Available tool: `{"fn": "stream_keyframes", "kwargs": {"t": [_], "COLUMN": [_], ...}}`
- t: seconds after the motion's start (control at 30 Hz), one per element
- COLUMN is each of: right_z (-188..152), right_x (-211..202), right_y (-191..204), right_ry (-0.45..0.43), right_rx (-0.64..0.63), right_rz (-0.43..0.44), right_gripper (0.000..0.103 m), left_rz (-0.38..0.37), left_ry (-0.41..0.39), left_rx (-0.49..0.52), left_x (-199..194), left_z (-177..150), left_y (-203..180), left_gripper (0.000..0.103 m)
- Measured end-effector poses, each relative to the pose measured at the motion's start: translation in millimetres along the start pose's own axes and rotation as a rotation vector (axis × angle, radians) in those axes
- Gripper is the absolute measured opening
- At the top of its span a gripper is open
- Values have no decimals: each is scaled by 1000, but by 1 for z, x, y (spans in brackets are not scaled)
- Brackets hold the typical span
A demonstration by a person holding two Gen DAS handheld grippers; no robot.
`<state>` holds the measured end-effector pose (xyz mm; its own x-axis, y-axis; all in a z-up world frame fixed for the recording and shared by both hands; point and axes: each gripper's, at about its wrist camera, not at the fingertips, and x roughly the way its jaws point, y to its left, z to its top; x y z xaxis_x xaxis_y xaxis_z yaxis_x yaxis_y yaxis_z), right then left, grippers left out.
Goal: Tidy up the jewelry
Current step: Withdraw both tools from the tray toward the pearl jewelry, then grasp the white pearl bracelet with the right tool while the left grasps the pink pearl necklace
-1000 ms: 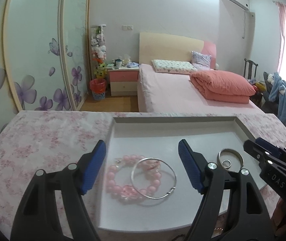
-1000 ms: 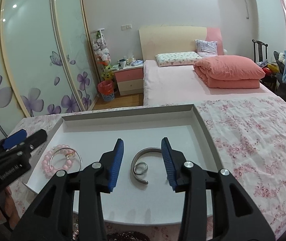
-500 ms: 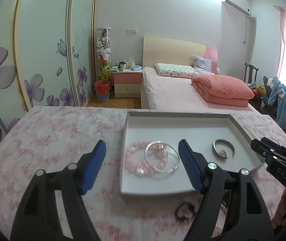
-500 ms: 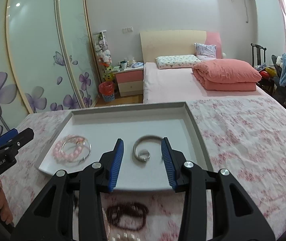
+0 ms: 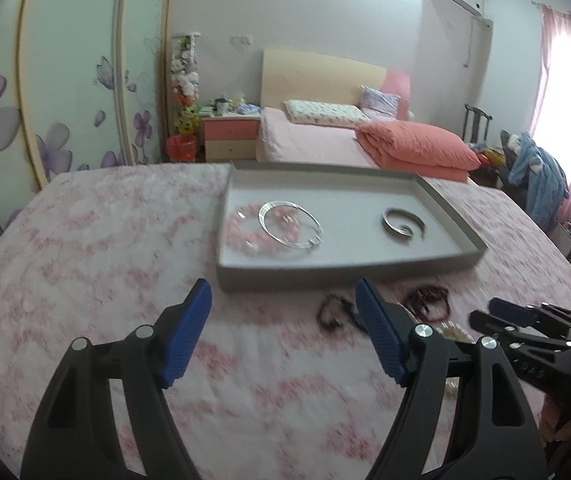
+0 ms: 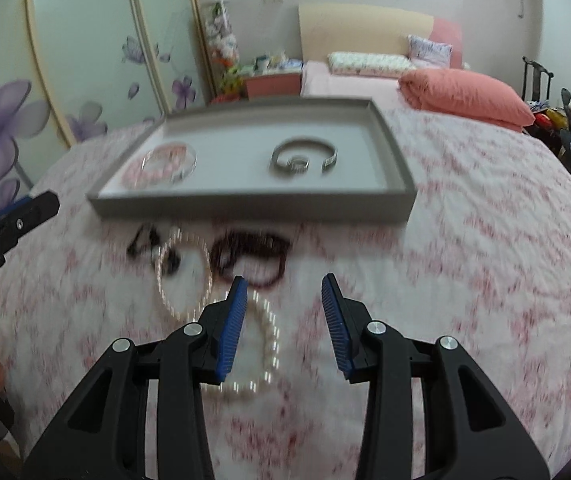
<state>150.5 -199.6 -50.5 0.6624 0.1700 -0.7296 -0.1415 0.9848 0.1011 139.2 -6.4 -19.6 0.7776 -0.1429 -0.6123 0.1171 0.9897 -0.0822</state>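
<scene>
Part-sorted: a pink bead bracelet [image 5: 245, 236], silver bangle [image 5: 290, 224] and coiled cuff [image 6: 303, 157] lie in the grey tray [image 6: 253, 200] — pearl necklace [image 6: 263, 328] and dark strands [image 6: 251, 258] wait on the floral counter [image 5: 97, 240], left gripper [image 5: 283, 334] and right gripper [image 6: 283, 326] both open, empty.

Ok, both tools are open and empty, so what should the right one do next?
Probably lower the right tool onto the dark red beaded bracelet just ahead of its tips. It lies on the floral pink cloth, outside the grey tray, with the white pearl strand and black beaded bracelet beside it.
</scene>
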Motion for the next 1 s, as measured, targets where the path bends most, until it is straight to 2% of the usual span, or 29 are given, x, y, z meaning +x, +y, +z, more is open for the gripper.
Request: {"fn": "stream_keyframes", "kwargs": {"t": [0.3, 0.37, 0.43, 0.5, 0.67, 0.87, 1.0], "right_z": [-18, -20, -20, -22, -21, -20, -21], "right_x": [11, 9, 8, 6, 3, 1, 1], "right_y": [11, 13, 14, 13, -12, -34, -36], "right_ry": [72, 65, 64, 63, 58, 56, 57], "right_rx": [-66, -85, -96, -108, -53, 5, -4], "right_rz": [-28, -33, -28, -30, -97, -106, -99], "right_gripper": [37, 32, 20, 15, 11, 11, 11], "left_rz": [-57, -65, -74, -89, -104, -99, -81], "left_ry": [66, 86, 107, 133, 179, 236, 259], "left_rx": [43, 44, 42, 41, 62, 62, 55], "left_x": [10, 15, 20, 25, 38, 56, 68], "left_z": [-15, -17, -18, -21, -29, -31, -32], "left_y": [-25, -29, -34, -39, -57, -70, -75], "left_gripper": [72, 72, 70, 68, 66, 57, 46]}}
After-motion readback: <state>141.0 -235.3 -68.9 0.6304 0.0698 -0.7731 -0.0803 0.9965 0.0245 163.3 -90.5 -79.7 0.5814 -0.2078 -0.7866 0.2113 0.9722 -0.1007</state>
